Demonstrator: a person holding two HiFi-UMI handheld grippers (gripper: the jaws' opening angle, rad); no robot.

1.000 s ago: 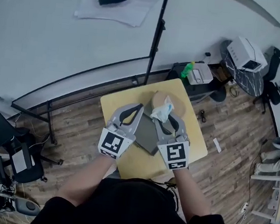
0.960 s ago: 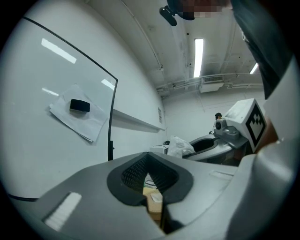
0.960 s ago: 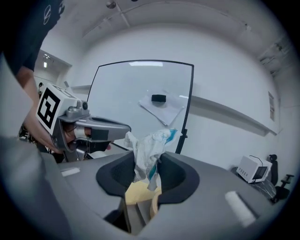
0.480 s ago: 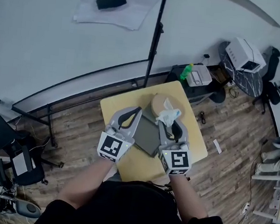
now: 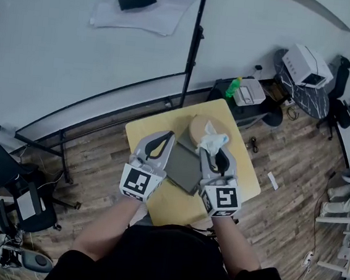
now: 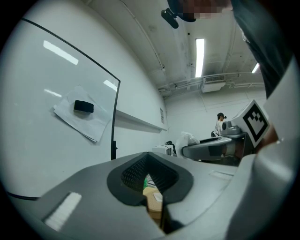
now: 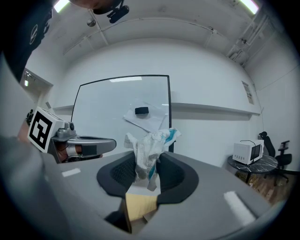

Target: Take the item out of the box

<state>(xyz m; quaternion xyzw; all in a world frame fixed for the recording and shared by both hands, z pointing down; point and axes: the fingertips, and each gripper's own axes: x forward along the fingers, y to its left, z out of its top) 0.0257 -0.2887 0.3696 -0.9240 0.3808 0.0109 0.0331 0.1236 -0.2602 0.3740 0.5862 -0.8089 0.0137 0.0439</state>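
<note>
Right fingers (image 7: 176,176) pinch white wrapper (image 7: 149,150); head view hides contact.

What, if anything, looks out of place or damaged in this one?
Nothing is spilled or broken. The one ragged thing is a crumpled white-and-blue wrapper, pinched between the pads of the right gripper over the yellow table. The flat grey case lies flat on that table.

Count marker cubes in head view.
2. One cube on the left gripper, left of the grey box; one cube on the right gripper, which grips a crumpled white wrapper. None seems hidden.
</note>
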